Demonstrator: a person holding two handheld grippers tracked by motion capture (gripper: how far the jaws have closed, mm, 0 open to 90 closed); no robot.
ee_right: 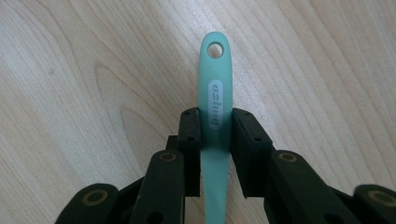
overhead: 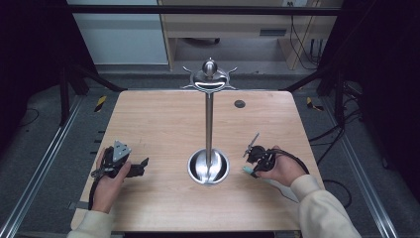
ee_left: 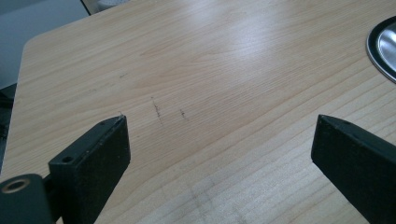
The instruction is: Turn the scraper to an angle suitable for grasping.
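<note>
A teal utensil handle [ee_right: 215,100] with a hole at its tip lies over the wooden table [ee_right: 70,70]. My right gripper [ee_right: 215,122] is shut on it, the pads pressing both sides of the handle. In the high view the right gripper [overhead: 254,167] sits right of the stand's base, and the teal handle [overhead: 246,170] pokes out toward that base. The utensil's other end runs back under the person's hand. At the table's left, my left gripper [overhead: 140,166] rests low; its jaws stand wide apart over bare wood with nothing between them [ee_left: 219,144].
A tall metal stand [overhead: 209,124] with curved hooks at its top rises from a round shiny base [overhead: 208,168] in the table's middle; that base [ee_left: 385,42] edges into the left gripper view. A small dark cap [overhead: 239,103] sits near the table's far edge.
</note>
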